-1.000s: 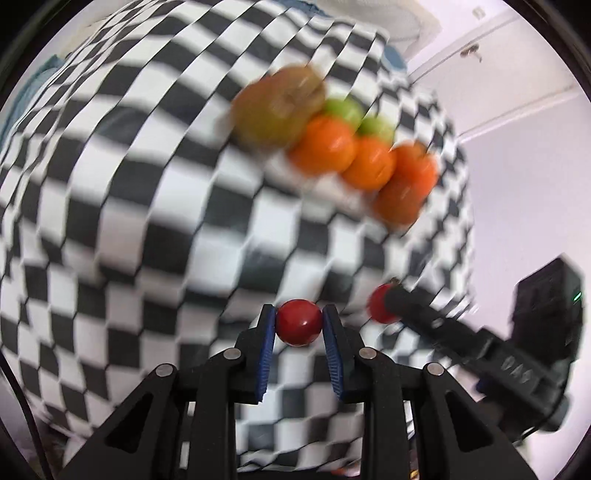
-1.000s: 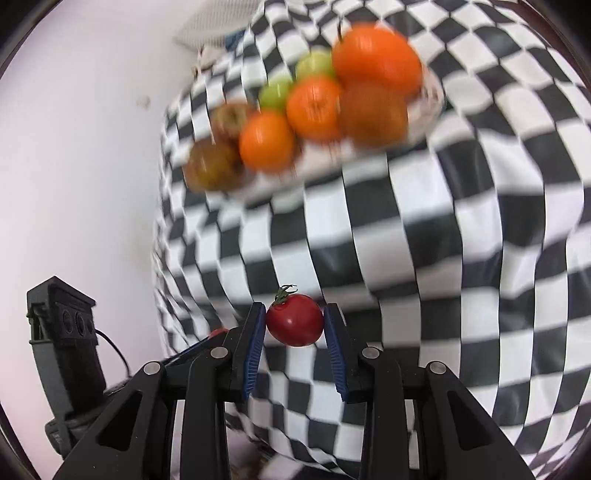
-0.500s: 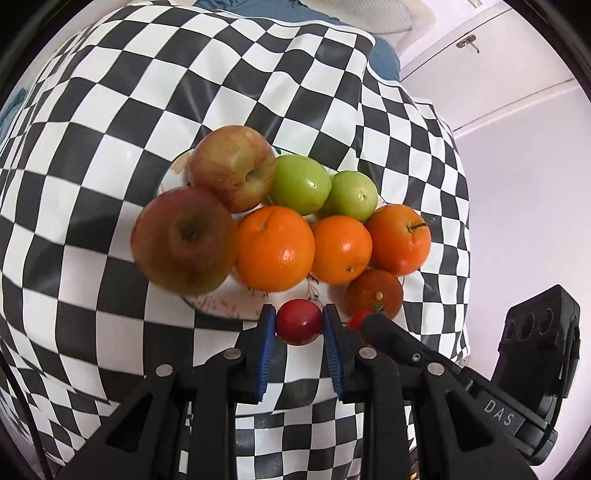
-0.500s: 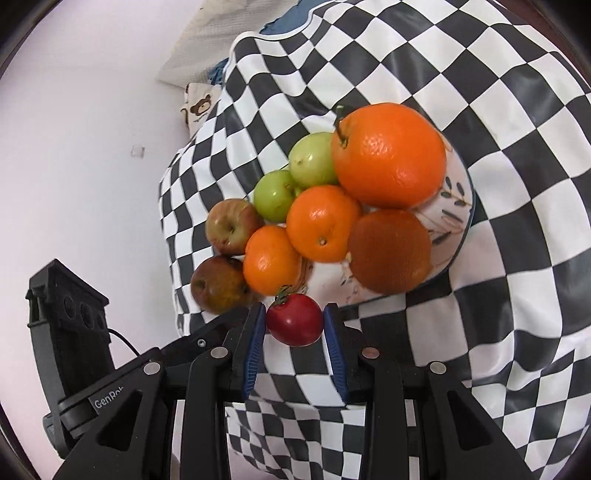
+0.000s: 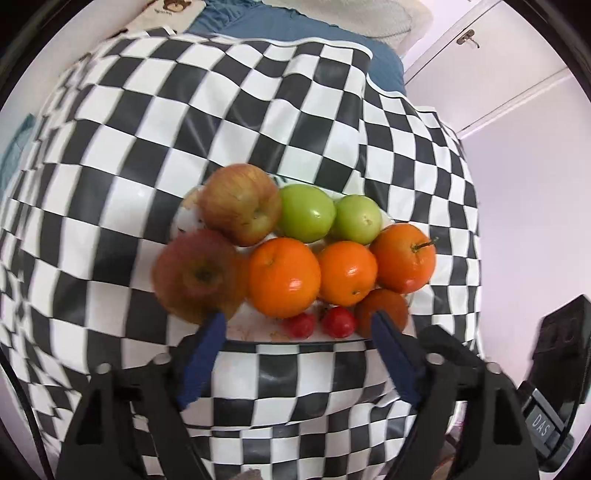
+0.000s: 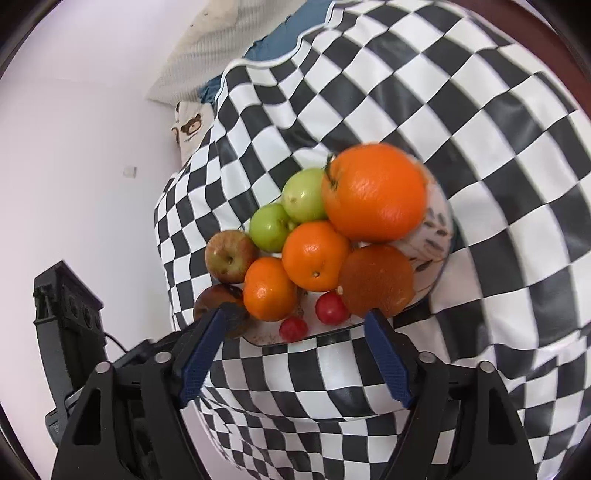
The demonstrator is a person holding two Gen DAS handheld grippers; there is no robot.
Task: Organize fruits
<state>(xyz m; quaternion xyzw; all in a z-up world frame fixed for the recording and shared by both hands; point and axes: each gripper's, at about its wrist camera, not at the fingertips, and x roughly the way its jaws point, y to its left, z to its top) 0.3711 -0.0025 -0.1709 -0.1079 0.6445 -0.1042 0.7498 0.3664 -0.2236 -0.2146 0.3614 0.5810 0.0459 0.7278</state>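
Observation:
A white patterned plate on the checkered cloth holds two red-brown apples, two green apples, several oranges and two small red tomatoes at its near rim. The tomatoes also show in the right wrist view. My left gripper is open and empty, just in front of the tomatoes. My right gripper is open and empty above the same rim.
The black-and-white checkered cloth drapes over a rounded surface and falls off on all sides. Blue fabric and a white pillow lie behind it. The other gripper's body shows at each view's edge.
Both grippers held a red tomato over the plate's near rim; both have opened and the two tomatoes now lie on the plate. Both cameras have drawn back slightly.

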